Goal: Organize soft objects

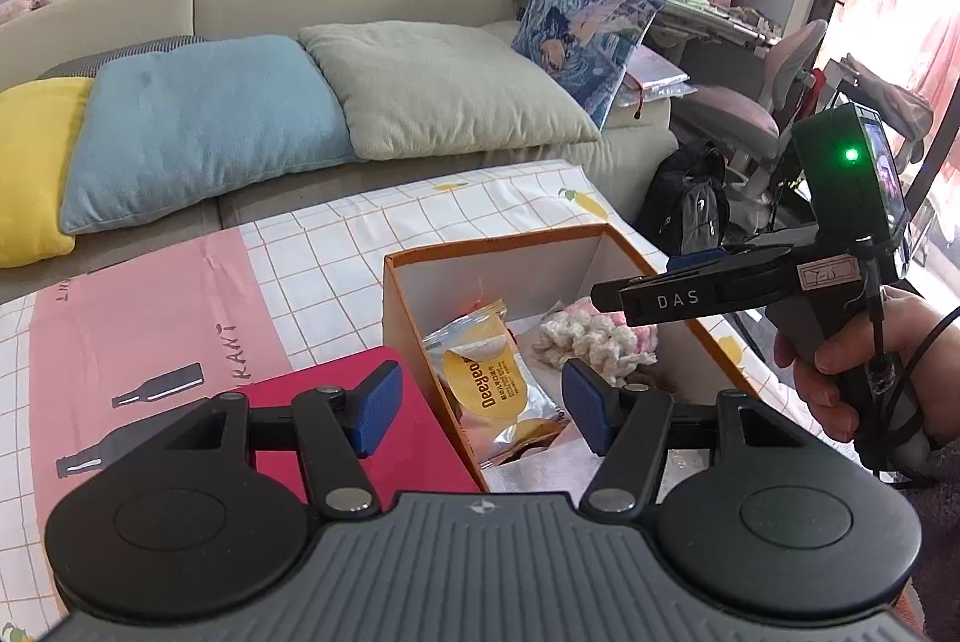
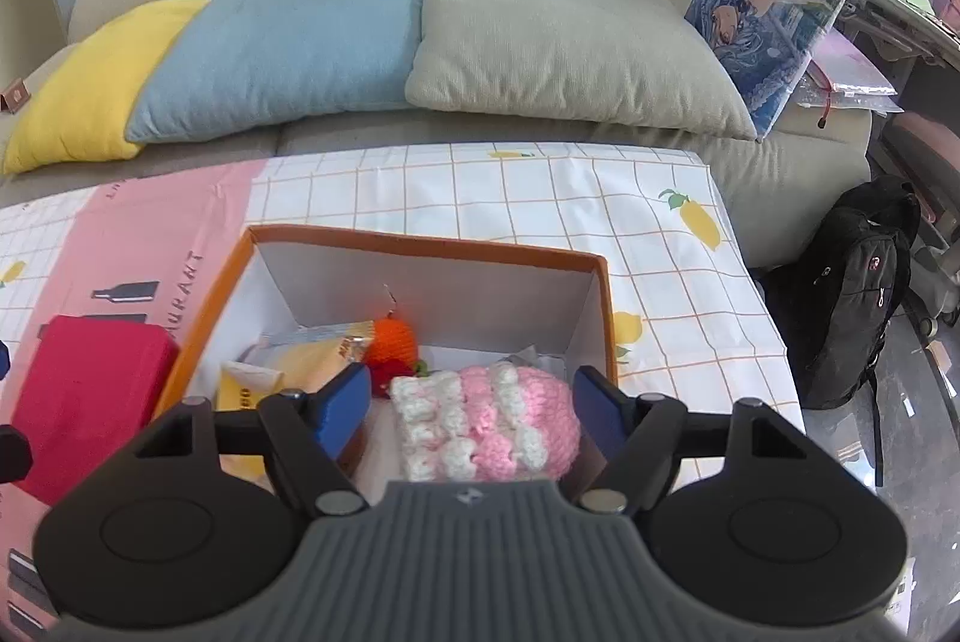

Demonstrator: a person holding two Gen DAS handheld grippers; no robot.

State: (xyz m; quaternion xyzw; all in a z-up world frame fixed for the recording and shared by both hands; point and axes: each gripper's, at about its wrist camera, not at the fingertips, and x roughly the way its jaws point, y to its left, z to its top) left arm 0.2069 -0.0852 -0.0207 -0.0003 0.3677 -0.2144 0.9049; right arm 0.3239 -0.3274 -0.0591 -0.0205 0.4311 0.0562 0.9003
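An orange-rimmed open box stands on the table; it also shows in the left wrist view. Inside lie a pink and white crocheted piece, an orange crocheted toy and a yellow snack packet. My right gripper is open, its blue pads on either side of the crocheted piece and apart from it. My left gripper is open and empty above the box's left wall. In the left wrist view the right gripper hovers over the crocheted piece.
A red box sits left of the open box on a checked and pink tablecloth. Behind is a sofa with yellow, blue and grey cushions. A black backpack stands on the floor at right.
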